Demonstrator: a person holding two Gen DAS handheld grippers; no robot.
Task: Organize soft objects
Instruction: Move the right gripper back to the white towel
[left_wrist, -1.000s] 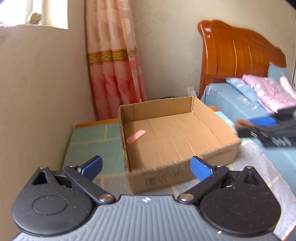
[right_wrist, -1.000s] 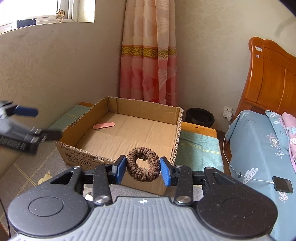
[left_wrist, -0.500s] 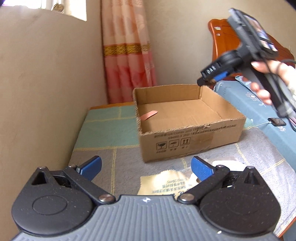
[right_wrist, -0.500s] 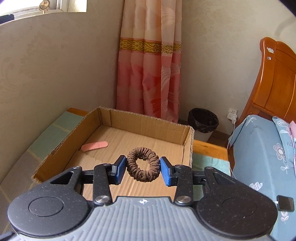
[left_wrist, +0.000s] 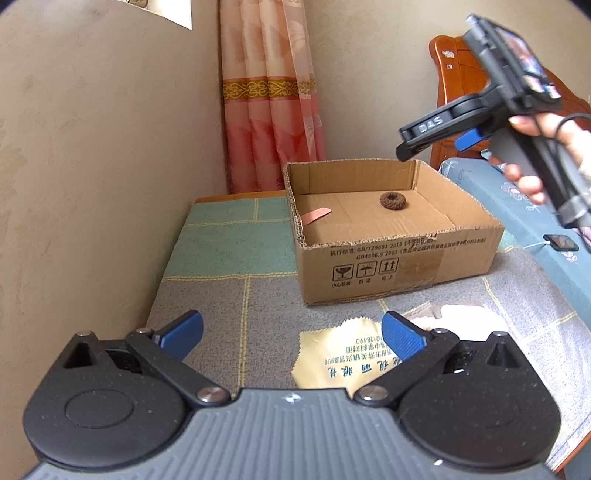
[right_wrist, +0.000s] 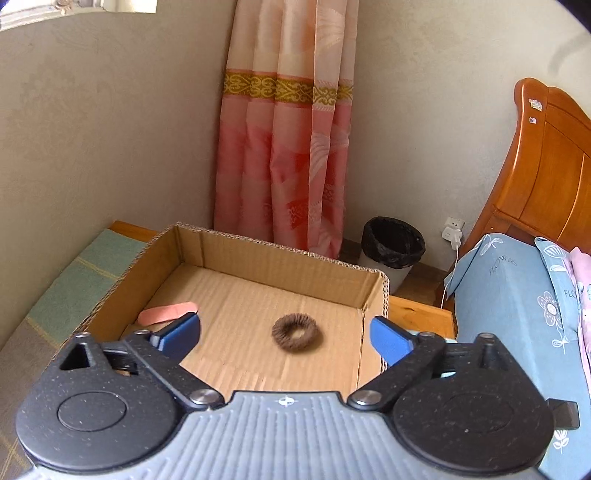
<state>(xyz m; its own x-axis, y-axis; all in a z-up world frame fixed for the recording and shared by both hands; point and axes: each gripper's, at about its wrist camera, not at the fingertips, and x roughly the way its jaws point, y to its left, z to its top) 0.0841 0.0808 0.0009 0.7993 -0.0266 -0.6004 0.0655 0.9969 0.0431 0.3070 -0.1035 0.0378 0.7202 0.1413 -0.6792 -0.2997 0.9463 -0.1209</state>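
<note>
Item: brown hair tie (right_wrist: 297, 332), a fuzzy fabric ring. Location: flat on the floor of the open cardboard box (left_wrist: 402, 258), toward the far wall, well apart from a pink strip (right_wrist: 168, 312) lying near the box's left wall. Its outline is slightly blurred in the right wrist view, so it may only just be settling.

Handling, as judged from its look: very light, soft and springy, not fragile, not slippery. It should squash under a pinch and spring back. Best hold is across the ring, one finger on each outer side, or a pinch on one part of the band.

Right gripper (right_wrist: 284, 334): above the box, fingers spread wide, nothing between them. Left gripper (left_wrist: 291, 332): low over the patchwork cloth (left_wrist: 229, 236) in front of the box, fingers wide and empty, with a yellow printed cloth (left_wrist: 340, 354) lying just ahead of them and a white cloth (left_wrist: 465, 321) beside that.

Change from half a second ago: the hair tie was then clamped between the right gripper's fingers over the box; now those fingers have opened and the tie lies in the box. The left gripper has stayed open, drawing a little nearer the yellow cloth.

Remaining, by judgement: the two cloths outside the box.
</note>
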